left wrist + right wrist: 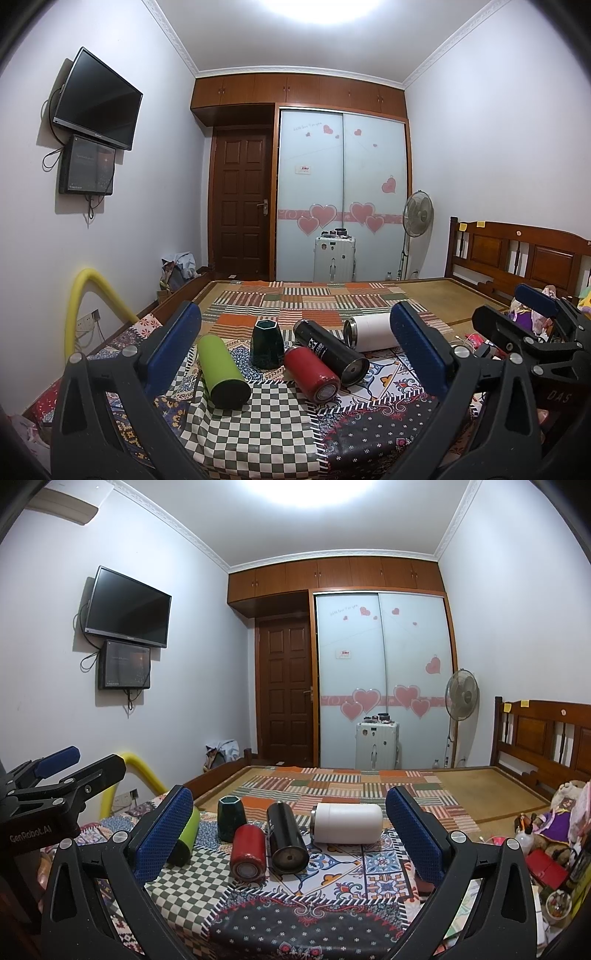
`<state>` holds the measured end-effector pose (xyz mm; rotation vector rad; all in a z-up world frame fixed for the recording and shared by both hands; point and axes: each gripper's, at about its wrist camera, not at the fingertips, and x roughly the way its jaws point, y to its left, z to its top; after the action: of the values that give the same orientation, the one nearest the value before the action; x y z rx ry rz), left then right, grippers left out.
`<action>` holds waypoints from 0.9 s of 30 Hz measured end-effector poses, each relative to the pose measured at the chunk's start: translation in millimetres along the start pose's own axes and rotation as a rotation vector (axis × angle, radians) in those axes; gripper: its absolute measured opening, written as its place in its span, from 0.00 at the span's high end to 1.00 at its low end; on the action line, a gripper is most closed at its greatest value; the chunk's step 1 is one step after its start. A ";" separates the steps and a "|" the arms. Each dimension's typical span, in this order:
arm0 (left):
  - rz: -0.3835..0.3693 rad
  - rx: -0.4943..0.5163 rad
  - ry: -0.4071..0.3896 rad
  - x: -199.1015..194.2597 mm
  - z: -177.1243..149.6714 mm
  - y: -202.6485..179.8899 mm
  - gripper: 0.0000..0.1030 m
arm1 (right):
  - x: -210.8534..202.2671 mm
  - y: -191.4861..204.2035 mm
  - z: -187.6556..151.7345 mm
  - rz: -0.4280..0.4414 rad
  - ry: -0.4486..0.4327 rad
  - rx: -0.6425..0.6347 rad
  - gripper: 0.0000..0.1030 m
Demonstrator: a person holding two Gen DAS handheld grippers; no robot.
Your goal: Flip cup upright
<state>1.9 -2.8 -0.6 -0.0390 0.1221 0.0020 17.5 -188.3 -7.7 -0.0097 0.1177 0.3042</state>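
Note:
Several cups sit on the patterned cloth. A green cup (222,371), a red cup (312,373), a black cup (330,350) and a white cup (371,333) lie on their sides. A dark green faceted cup (266,343) stands upright. In the right wrist view they are the green (186,834), red (248,851), black (286,836), white (347,823) and dark green (231,818) cups. My left gripper (295,347) is open and empty, short of the cups. My right gripper (290,830) is open and empty, also short of them.
The cups rest on a bed with a patchwork cloth (258,421) and a straw mat (480,794). A wooden headboard (546,731) and toys (554,819) are at the right. A yellow tube (79,295) is at the left. A suitcase (334,258) stands by the wardrobe.

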 end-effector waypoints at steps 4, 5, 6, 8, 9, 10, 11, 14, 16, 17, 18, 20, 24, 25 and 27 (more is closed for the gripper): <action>0.000 0.000 0.002 1.3 -0.5 -1.0 0.00 | 0.8 0.8 -1.7 0.000 0.003 0.000 0.00; 0.001 0.002 0.004 1.9 -0.5 -1.4 0.00 | 0.8 0.7 -1.8 0.001 0.003 0.001 0.00; 0.000 0.003 0.005 2.6 -1.0 -1.9 0.00 | 0.9 0.8 -1.8 0.001 0.003 0.001 0.00; -0.002 0.007 0.008 4.0 -1.6 -2.7 0.00 | 1.1 1.1 -2.8 0.001 0.004 0.002 0.00; -0.002 0.010 0.010 5.3 -2.3 -3.0 0.00 | 1.9 0.9 -4.2 0.001 0.005 0.003 0.00; -0.001 0.011 0.012 6.7 -3.2 -2.8 0.00 | 3.1 1.0 -4.9 0.002 0.008 0.003 0.00; -0.003 0.012 0.014 8.2 -4.4 -2.5 0.00 | 4.2 1.2 -5.8 0.003 0.010 0.004 0.00; 0.006 0.015 0.031 17.0 -10.3 0.3 0.00 | 9.0 1.4 -8.6 0.004 0.020 0.004 0.00; 0.017 0.013 0.050 24.6 -15.6 4.4 0.01 | 15.4 0.2 -11.2 0.011 0.035 0.006 0.00; 0.025 0.010 0.063 29.4 -18.0 7.2 0.02 | 18.3 0.2 -13.0 0.015 0.042 0.007 0.00; 0.030 0.008 0.079 34.3 -20.3 9.8 0.06 | 22.0 -0.3 -15.1 0.022 0.052 0.008 0.00; 0.040 0.003 0.113 45.7 -25.9 16.7 0.12 | 32.1 -1.5 -19.2 0.038 0.079 0.012 0.00; 0.065 -0.013 0.175 67.4 -38.4 31.2 0.19 | 51.0 -2.7 -28.9 0.050 0.127 0.010 0.00; 0.068 -0.017 0.198 74.7 -42.3 35.8 0.23 | 57.3 -3.4 -32.1 0.054 0.143 0.004 0.00; 0.077 -0.028 0.240 87.9 -49.0 44.6 0.26 | 64.2 -3.9 -35.6 0.061 0.159 -0.004 0.00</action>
<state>83.0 39.8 -61.6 -0.0621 0.3631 0.0766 75.4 -173.9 -50.7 -0.0341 0.2752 0.3650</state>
